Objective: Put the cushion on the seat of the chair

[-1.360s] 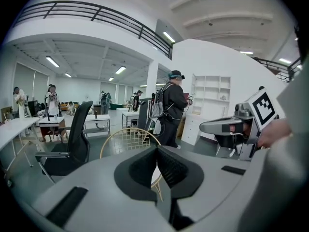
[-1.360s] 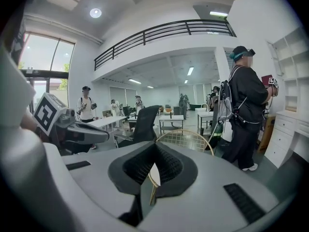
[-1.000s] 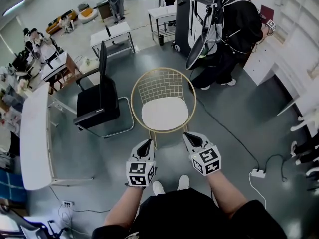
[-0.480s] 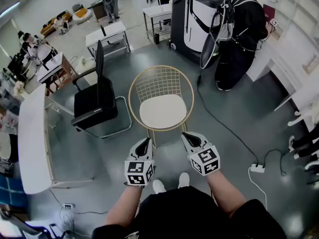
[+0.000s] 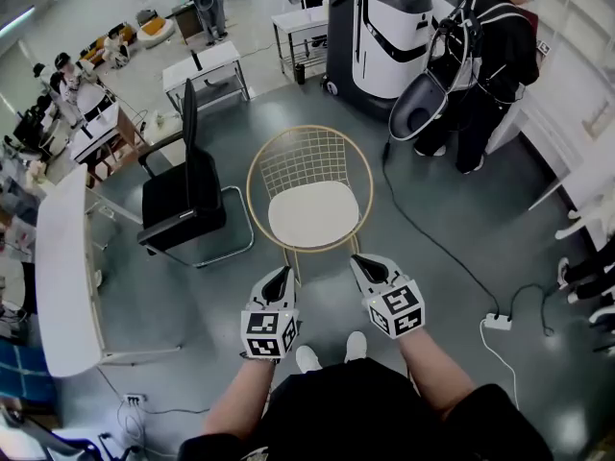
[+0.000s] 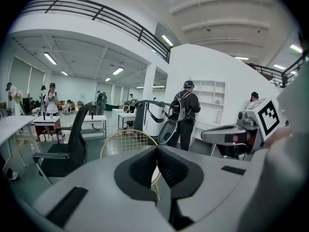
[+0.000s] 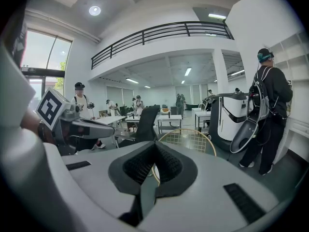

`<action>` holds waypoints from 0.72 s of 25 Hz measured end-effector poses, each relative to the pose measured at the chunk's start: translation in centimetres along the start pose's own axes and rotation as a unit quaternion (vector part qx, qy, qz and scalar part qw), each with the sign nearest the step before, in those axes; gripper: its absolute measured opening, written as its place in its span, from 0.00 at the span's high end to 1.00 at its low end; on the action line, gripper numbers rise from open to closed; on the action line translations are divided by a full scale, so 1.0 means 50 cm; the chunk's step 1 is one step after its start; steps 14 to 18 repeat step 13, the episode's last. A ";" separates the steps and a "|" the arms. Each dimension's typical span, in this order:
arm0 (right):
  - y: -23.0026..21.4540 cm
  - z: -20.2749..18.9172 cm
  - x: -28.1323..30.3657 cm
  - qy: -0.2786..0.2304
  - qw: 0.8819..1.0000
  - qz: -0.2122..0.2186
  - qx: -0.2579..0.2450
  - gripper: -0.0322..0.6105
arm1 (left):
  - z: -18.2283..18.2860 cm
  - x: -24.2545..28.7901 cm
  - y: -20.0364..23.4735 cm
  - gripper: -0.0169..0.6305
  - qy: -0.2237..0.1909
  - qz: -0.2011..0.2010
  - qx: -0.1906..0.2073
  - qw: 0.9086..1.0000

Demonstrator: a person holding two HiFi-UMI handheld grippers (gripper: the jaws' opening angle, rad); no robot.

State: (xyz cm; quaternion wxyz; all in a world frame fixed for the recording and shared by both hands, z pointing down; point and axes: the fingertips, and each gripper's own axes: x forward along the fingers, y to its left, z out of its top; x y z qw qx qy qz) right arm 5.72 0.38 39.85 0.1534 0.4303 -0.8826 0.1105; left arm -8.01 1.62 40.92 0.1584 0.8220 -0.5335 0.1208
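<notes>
A gold wire chair [image 5: 309, 166] stands right in front of me, and a round white cushion [image 5: 313, 215] lies flat on its seat. My left gripper [image 5: 282, 275] and right gripper [image 5: 366, 263] hover side by side just short of the chair's front edge, both pointing at it. Each is shut with nothing between its jaws. In the left gripper view the closed tips [image 6: 157, 149] sit below the chair's wire back [image 6: 128, 141]. In the right gripper view the closed tips [image 7: 155, 146] cover part of the chair [image 7: 188, 139].
A black office chair [image 5: 183, 195] stands to the left of the gold one, with a white table [image 5: 67, 267] further left. Behind are a black and white machine [image 5: 370, 36] and a person with a backpack [image 5: 490, 56]. A cable and power strip [image 5: 498, 322] lie at the right.
The person with the backpack has walked to the right, away from the machine. Both grippers and the cushion have stayed where they were.
</notes>
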 end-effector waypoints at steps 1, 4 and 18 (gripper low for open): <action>-0.002 0.000 0.001 0.000 1.000 0.000 0.000 0.93 | 0.001 0.002 -0.001 0.95 0.000 0.000 0.000 1.000; -0.008 0.000 0.003 0.000 1.000 0.001 0.001 0.93 | 0.001 0.007 -0.002 0.95 0.001 0.001 -0.001 1.000; -0.029 -0.008 -0.004 0.002 1.000 0.000 0.003 0.93 | -0.006 0.015 -0.018 0.95 0.006 0.001 -0.002 1.000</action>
